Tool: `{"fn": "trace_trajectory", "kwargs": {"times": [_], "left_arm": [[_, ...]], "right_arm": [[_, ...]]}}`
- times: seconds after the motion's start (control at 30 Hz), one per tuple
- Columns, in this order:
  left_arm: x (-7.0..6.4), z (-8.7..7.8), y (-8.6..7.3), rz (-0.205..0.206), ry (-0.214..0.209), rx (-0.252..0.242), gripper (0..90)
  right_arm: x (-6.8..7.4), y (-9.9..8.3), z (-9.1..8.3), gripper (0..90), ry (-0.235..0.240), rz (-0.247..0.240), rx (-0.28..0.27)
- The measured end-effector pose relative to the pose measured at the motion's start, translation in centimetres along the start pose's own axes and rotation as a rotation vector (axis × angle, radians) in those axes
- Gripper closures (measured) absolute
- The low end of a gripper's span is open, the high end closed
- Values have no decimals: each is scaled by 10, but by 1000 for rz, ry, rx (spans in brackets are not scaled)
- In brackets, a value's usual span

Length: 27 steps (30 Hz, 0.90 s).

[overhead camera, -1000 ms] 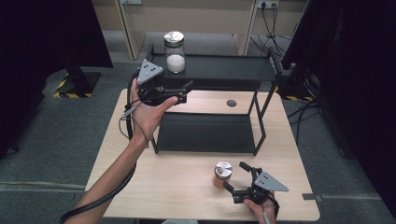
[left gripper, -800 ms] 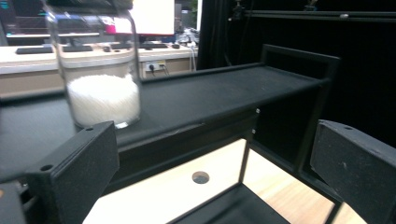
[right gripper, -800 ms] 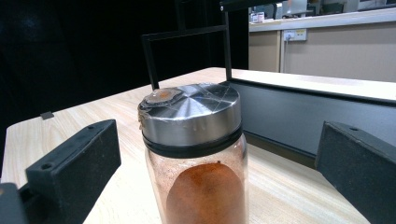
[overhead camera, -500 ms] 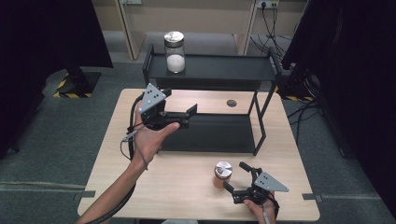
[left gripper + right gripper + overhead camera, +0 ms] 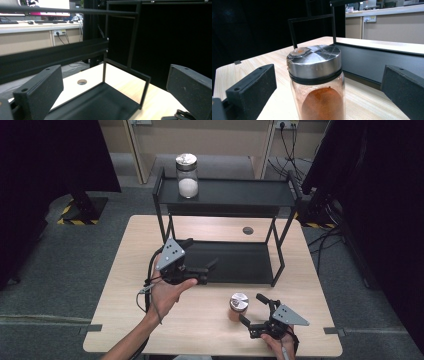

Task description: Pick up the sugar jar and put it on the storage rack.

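Note:
A glass jar of orange powder (image 5: 238, 306) with a silver lid stands upright on the table near the front edge. My right gripper (image 5: 251, 308) is open just right of it. In the right gripper view the jar (image 5: 317, 82) stands between the two black pads (image 5: 252, 85), touching neither. A second jar with white powder (image 5: 187, 175) stands on the top shelf of the black rack (image 5: 235, 195). My left gripper (image 5: 202, 260) is open and holds nothing; it hovers at the front left of the rack's lower shelf (image 5: 100, 102).
The two-tier black rack takes up the middle and back of the wooden table (image 5: 125, 285). A round cable hole (image 5: 247, 230) lies behind the lower shelf. Bare tabletop lies left of the rack and along the front.
My left gripper has come down from beside the top shelf to the front of the lower shelf, moving right and toward the person. The right gripper and both jars have stayed put.

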<state>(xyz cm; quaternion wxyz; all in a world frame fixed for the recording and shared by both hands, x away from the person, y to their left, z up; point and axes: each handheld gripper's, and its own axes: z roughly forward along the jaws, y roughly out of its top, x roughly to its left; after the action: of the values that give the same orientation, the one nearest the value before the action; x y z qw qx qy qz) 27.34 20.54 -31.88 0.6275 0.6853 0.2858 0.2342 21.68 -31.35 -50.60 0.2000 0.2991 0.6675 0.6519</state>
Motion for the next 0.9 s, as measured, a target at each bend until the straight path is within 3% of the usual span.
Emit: {"fn": "trace_trajectory", "kwargs": {"times": [0.4,0.9], "left_arm": [[1,1,-43,-22,-48,-5,1],[5,-5,-81,-65,-49,-4,1]], "right_arm": [[0,0,0,4,1,-2,-2],[0,0,0,4,-1,-1,-3]]}}
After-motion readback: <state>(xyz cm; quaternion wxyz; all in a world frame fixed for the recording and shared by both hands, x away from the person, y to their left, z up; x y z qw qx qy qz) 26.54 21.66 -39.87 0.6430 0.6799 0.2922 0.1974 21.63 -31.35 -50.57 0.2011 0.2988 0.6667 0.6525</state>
